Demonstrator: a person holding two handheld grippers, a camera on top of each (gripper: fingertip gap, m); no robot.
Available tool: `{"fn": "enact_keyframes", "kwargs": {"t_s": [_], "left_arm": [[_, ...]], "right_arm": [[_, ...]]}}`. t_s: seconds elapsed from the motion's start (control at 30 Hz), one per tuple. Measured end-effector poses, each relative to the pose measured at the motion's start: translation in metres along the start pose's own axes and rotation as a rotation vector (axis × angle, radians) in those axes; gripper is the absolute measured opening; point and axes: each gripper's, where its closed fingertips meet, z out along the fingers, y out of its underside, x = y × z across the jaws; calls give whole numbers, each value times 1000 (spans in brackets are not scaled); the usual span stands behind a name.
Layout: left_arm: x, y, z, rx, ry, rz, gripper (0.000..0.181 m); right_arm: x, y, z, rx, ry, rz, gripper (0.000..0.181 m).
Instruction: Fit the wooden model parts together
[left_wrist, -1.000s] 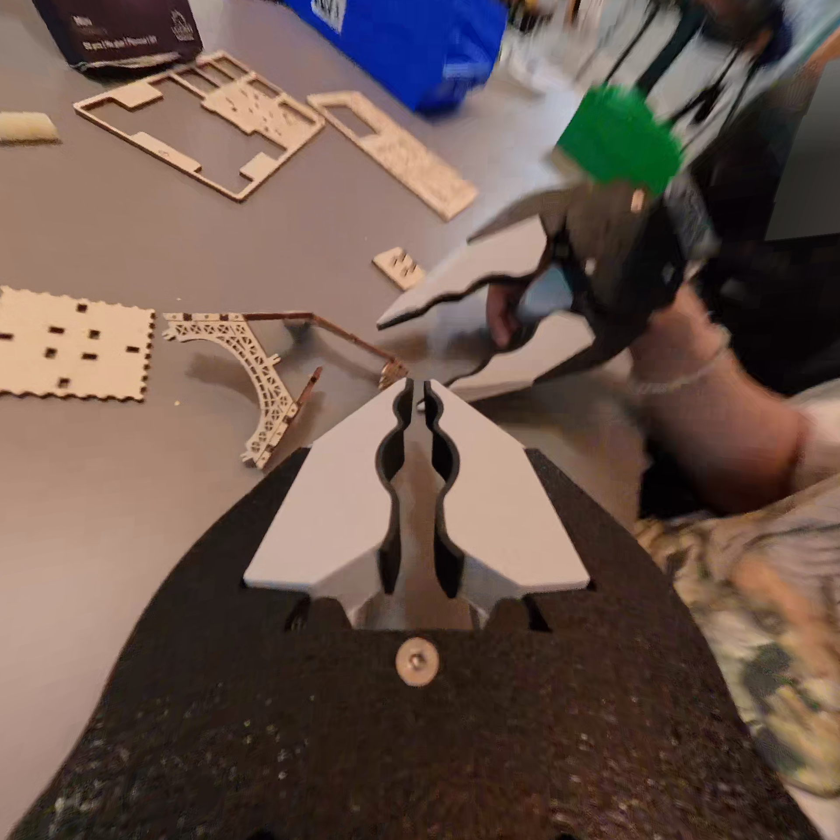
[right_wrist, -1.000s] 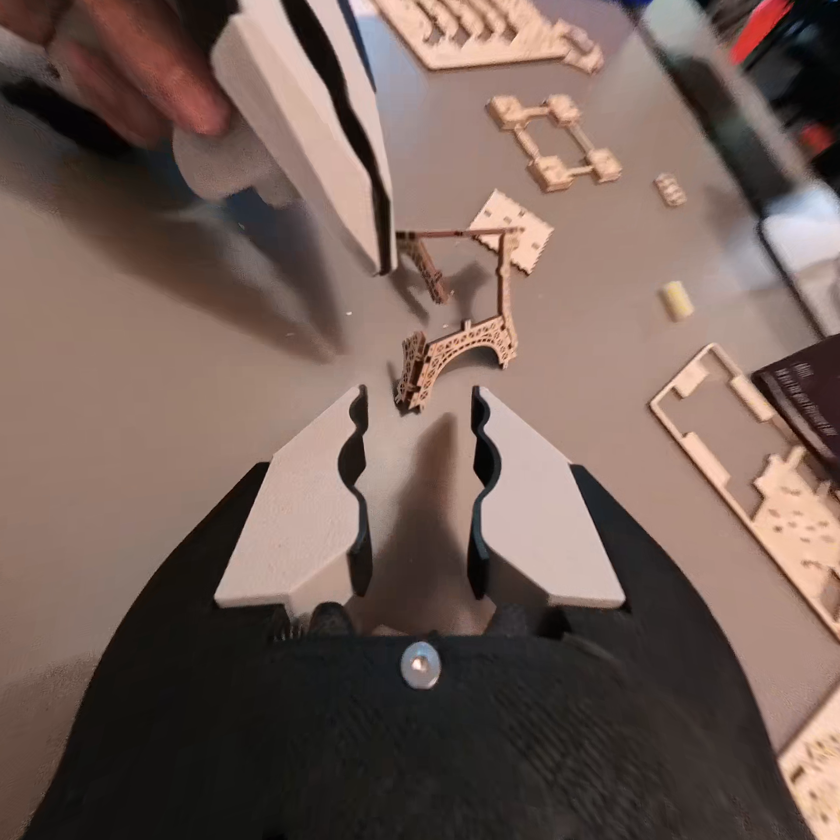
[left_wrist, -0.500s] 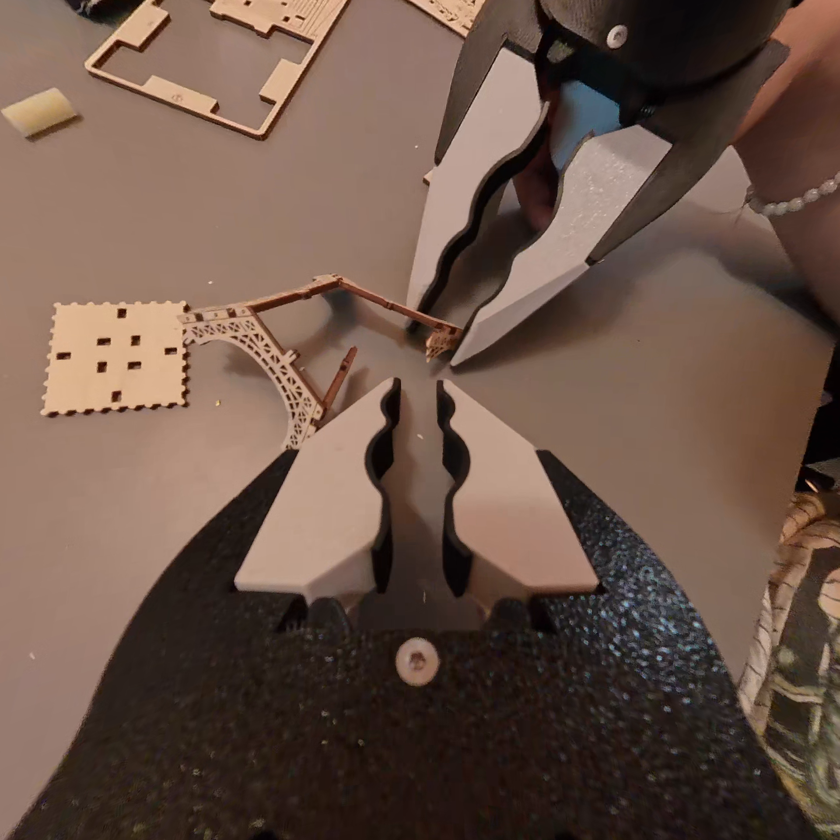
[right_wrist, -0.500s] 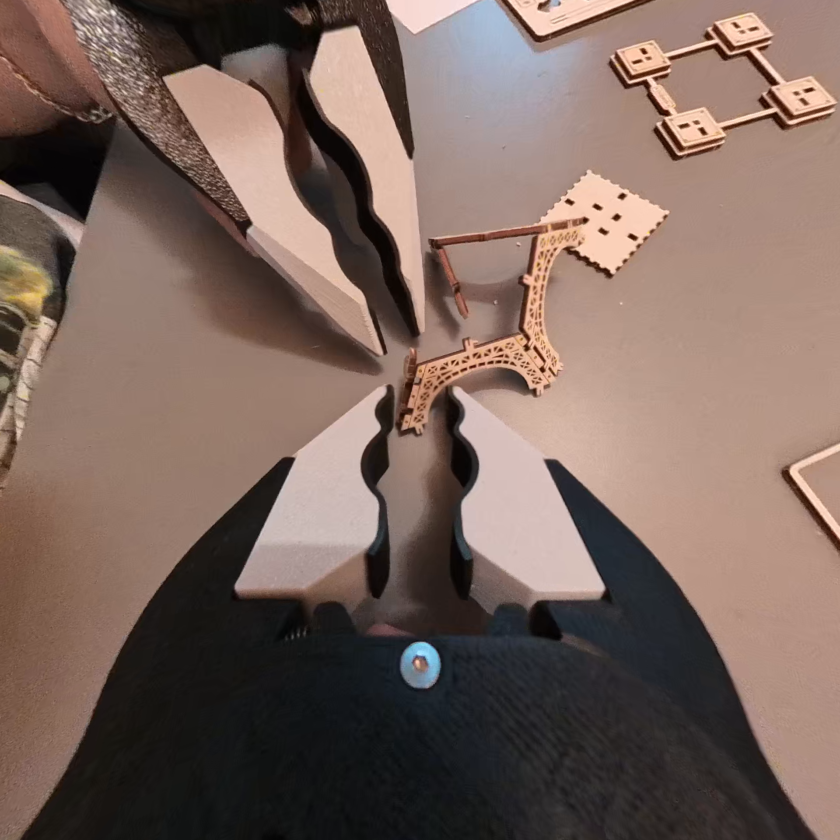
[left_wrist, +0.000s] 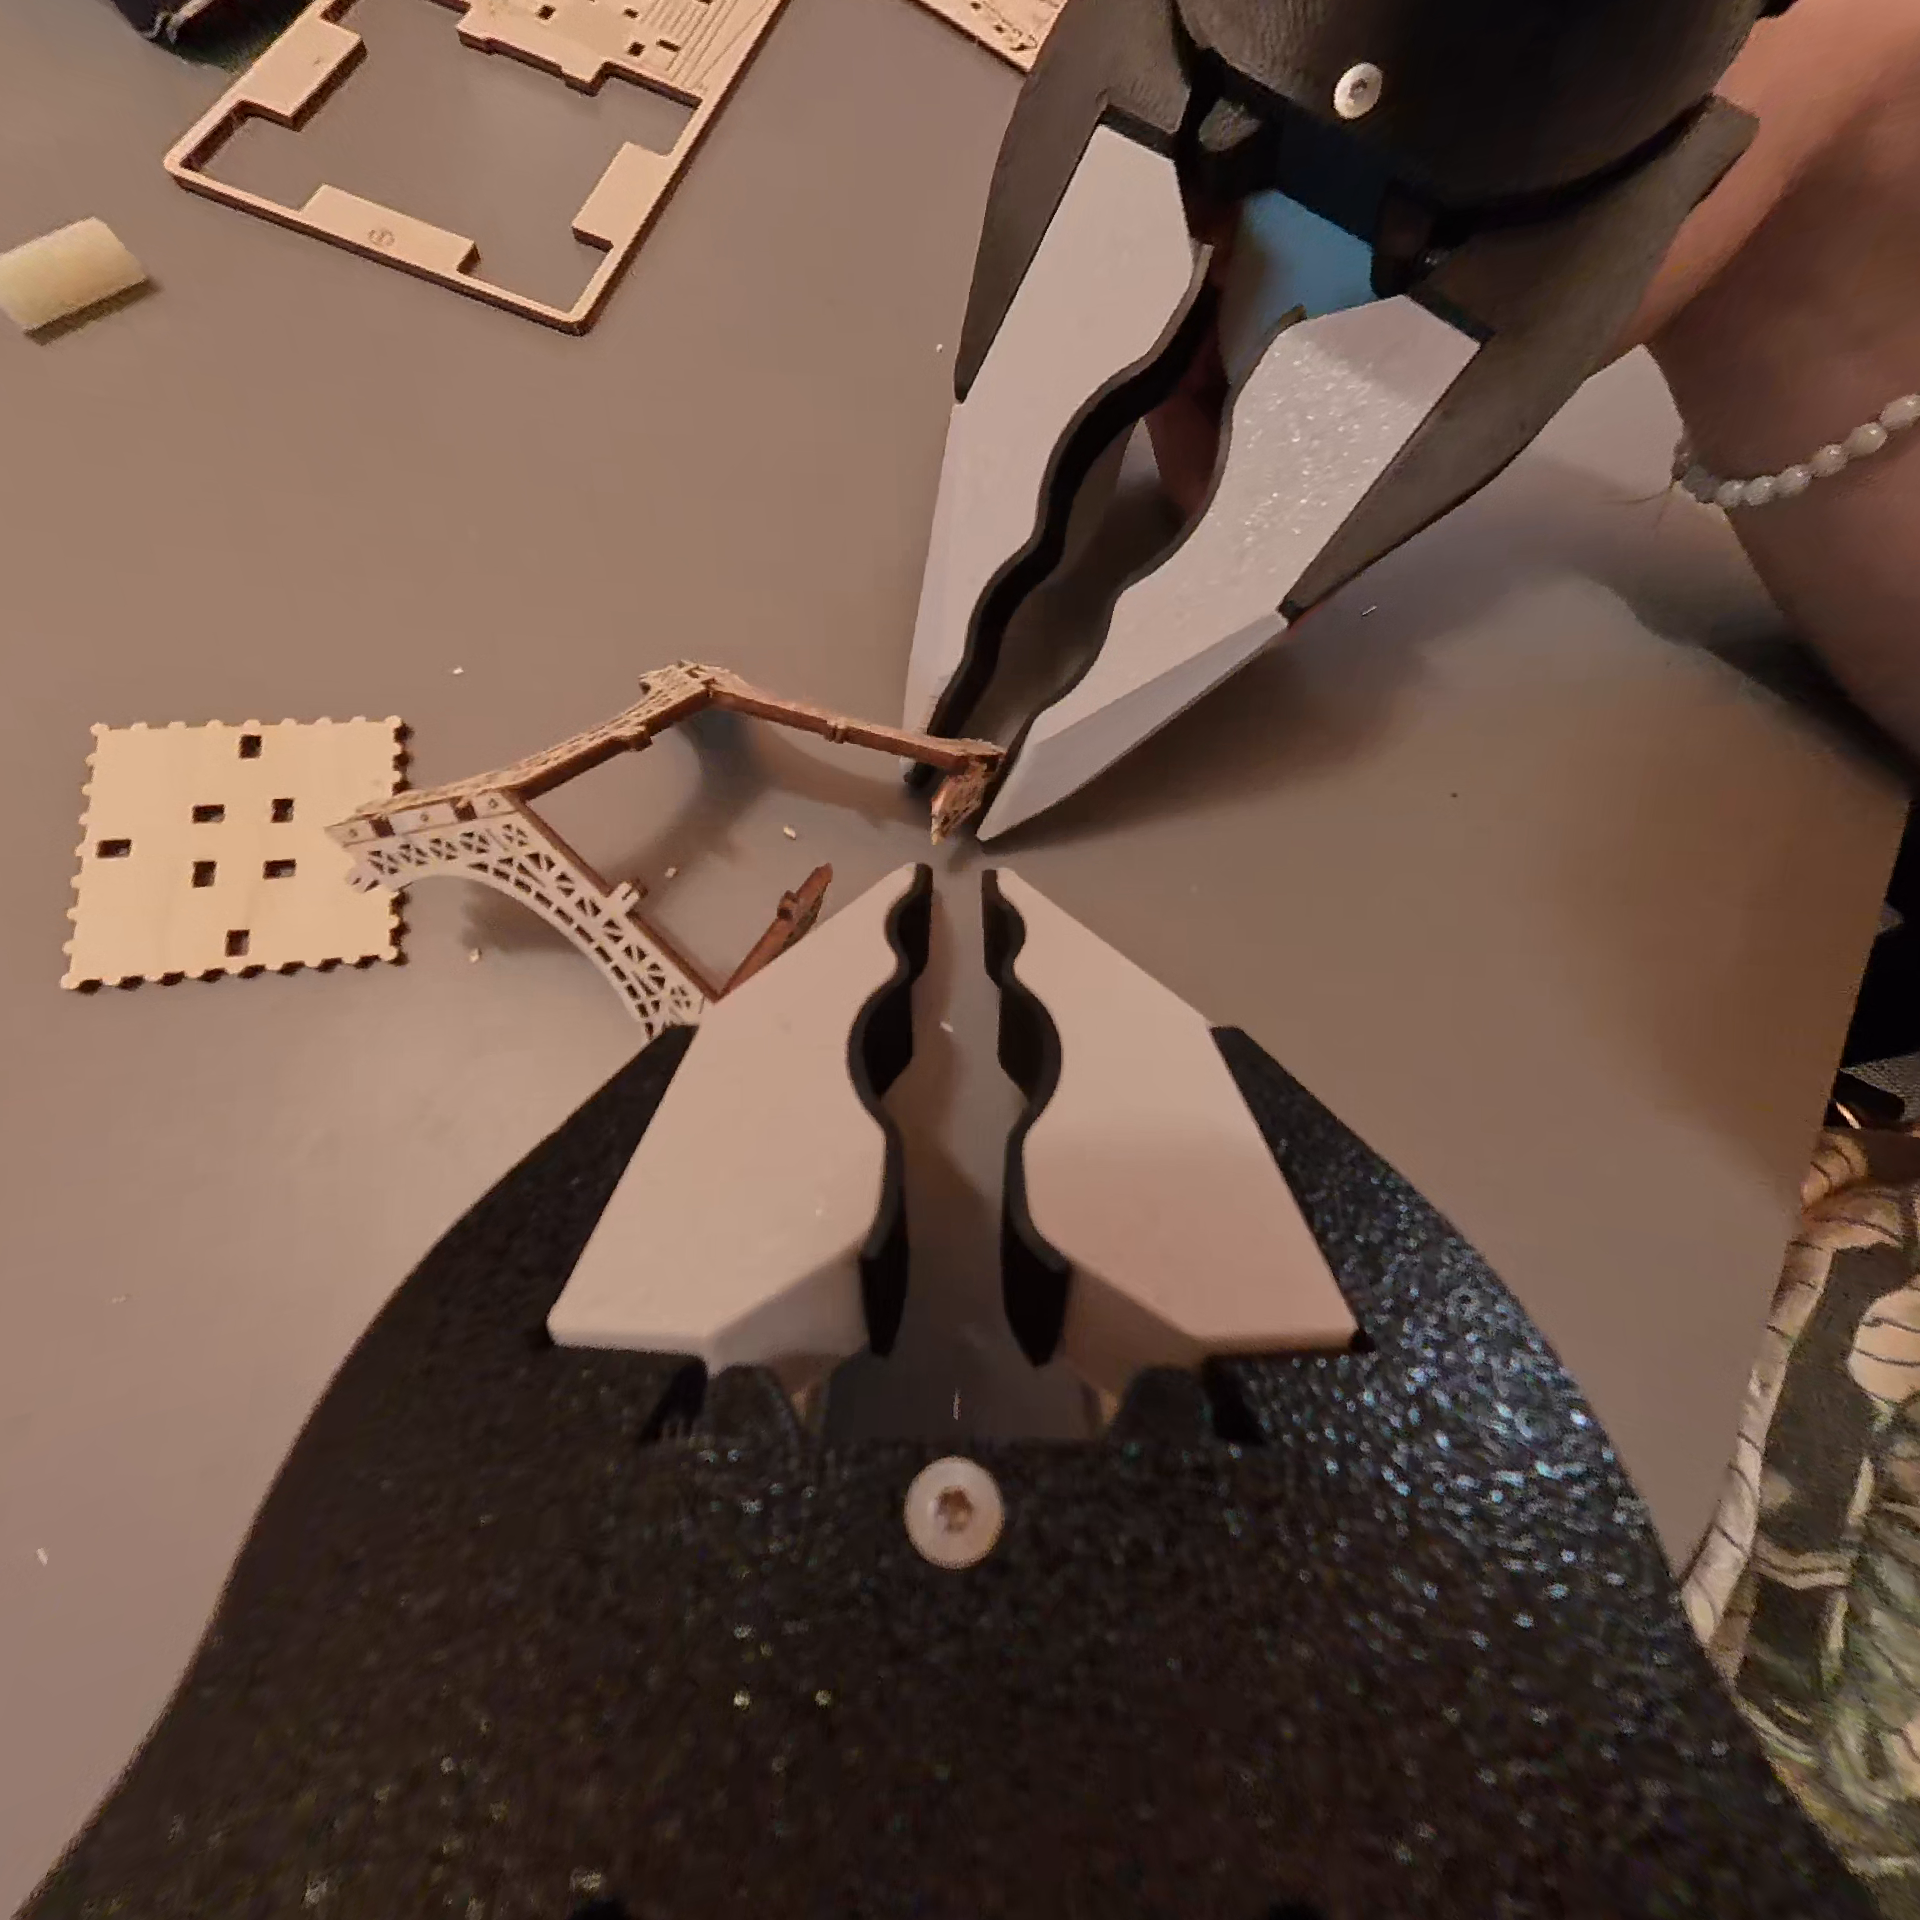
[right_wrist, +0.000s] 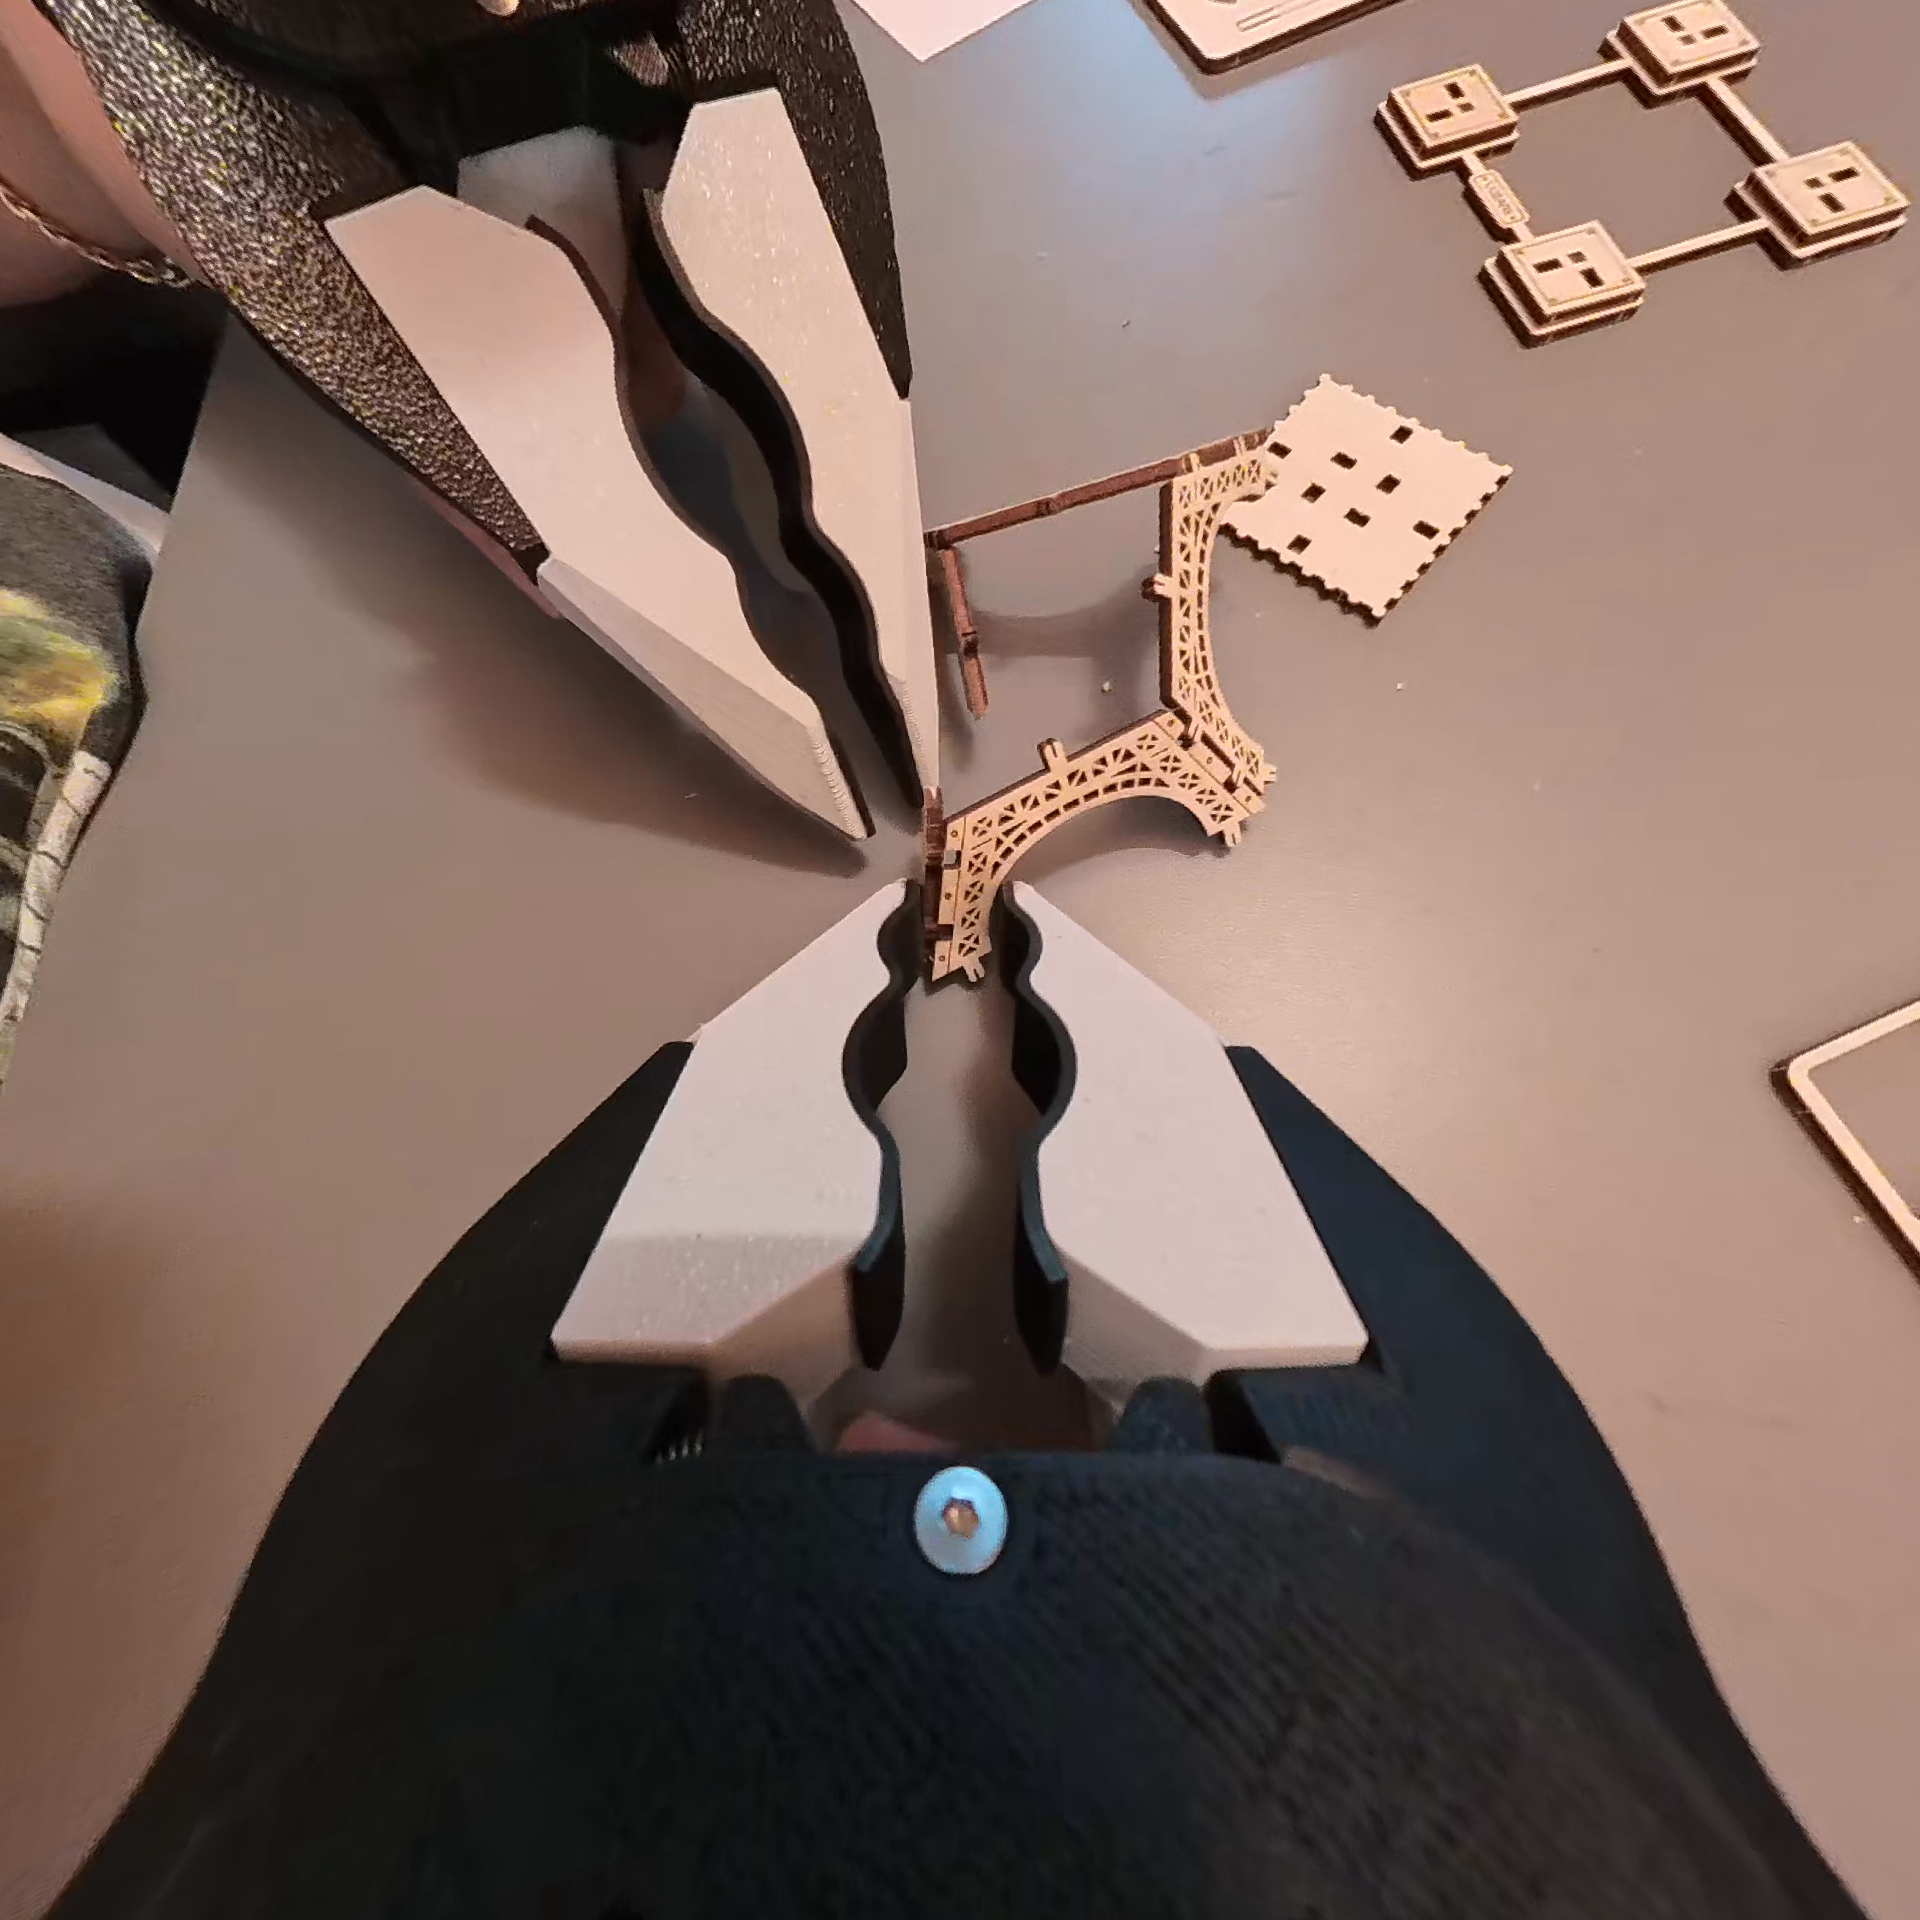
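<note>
A small wooden arch frame of lattice arches and thin brown bars stands on the grey table. My right gripper is closed around one lattice leg of this frame. In the left wrist view it comes in from the upper right. My left gripper has a narrow gap with nothing in it, tips just in front of that leg. In the right wrist view it points in from the upper left, tip to tip with the right. A square slotted wooden plate lies beside the frame.
An emptied plywood sheet and a pale foam block lie at the far left. A wooden piece of four linked squares and a sheet corner lie to the right. A hand with a bead bracelet holds the right gripper. The grippers are tip to tip, or close to it. It is some 11 cm from my right tips to the square slotted wooden plate. Look for it in the right wrist view too.
Both grippers have moved in and down to the frame until their tips nearly meet. The right gripper's jaws have narrowed onto the lattice leg. The left gripper opened slightly, then narrowed.
</note>
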Motion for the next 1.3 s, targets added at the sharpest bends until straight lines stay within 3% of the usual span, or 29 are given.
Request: {"fn": "enact_keyframes", "kwargs": {"t_s": [0.3,0.5,0.63,0.8,1.0,1.3], "left_arm": [[-2,0,-3,15,-10,-11,6],[-6,6,-6,-3,-22,-40,5],[-9,0,-6,27,-30,-91,5],[-7,-5,1,29,-24,-94,7],[-5,-7,5,18,-48,-40,6],[-4,-12,8,33,-48,-16,6]], "right_arm": [[3,0,-1,4,27,29,12],[1,0,-5,25,11,85,35],[8,-4,-14,86,8,150,19],[7,-5,-12,77,-9,133,13],[5,-5,-11,70,-9,84,25],[0,2,-4,6,-25,55,15]]}}
